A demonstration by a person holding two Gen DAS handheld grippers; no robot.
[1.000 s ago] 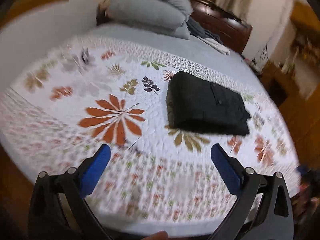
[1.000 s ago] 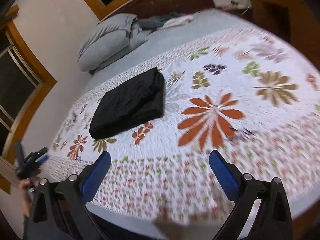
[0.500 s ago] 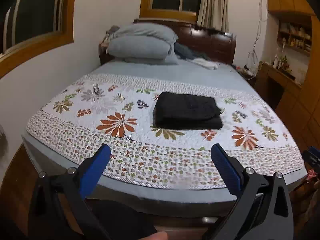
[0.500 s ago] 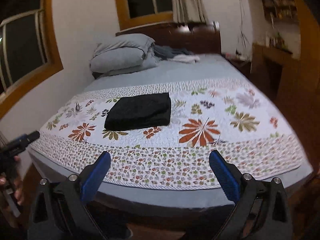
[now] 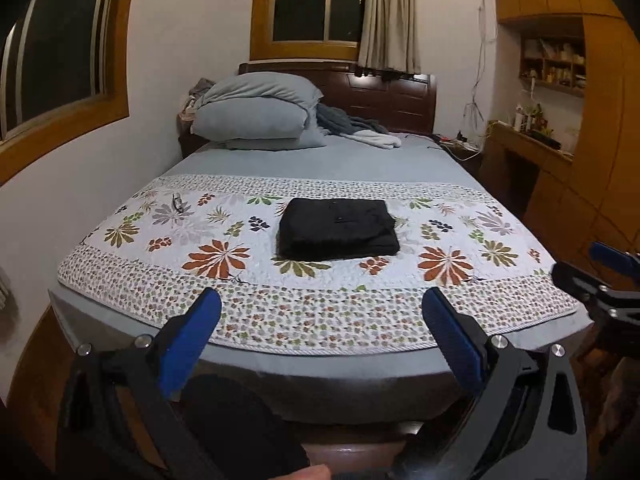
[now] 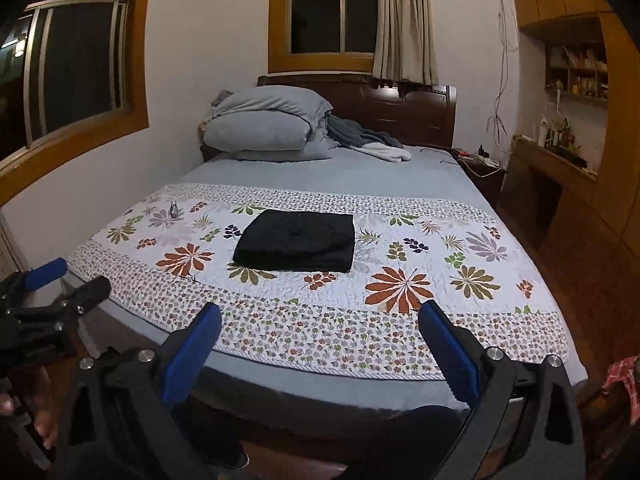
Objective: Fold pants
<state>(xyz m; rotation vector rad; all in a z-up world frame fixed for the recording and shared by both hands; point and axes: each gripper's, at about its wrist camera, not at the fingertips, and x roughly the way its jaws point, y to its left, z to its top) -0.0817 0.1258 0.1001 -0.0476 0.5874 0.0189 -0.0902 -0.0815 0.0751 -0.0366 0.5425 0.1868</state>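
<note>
Black pants (image 5: 338,233) lie folded into a neat rectangle in the middle of the flowered quilt (image 5: 224,304) on the bed; the right wrist view shows the same pants (image 6: 297,245). My left gripper (image 5: 320,312) is held off the foot of the bed, well short of the pants, open with nothing between its blue pads. My right gripper (image 6: 319,326) is likewise back from the bed, open and empty. The right gripper (image 5: 608,276) shows at the right edge of the left wrist view, and the left gripper (image 6: 48,284) at the left edge of the right wrist view.
Grey pillows (image 5: 256,116) and crumpled clothes (image 5: 356,128) lie at the dark headboard. Glasses (image 5: 177,202) rest on the quilt's far left. A wooden desk and shelves (image 5: 552,120) stand to the right of the bed. A wall with a window runs along the left.
Both grippers have pulled back from above the quilt to beyond the foot of the bed and levelled out. The pants have not moved. Both stay open.
</note>
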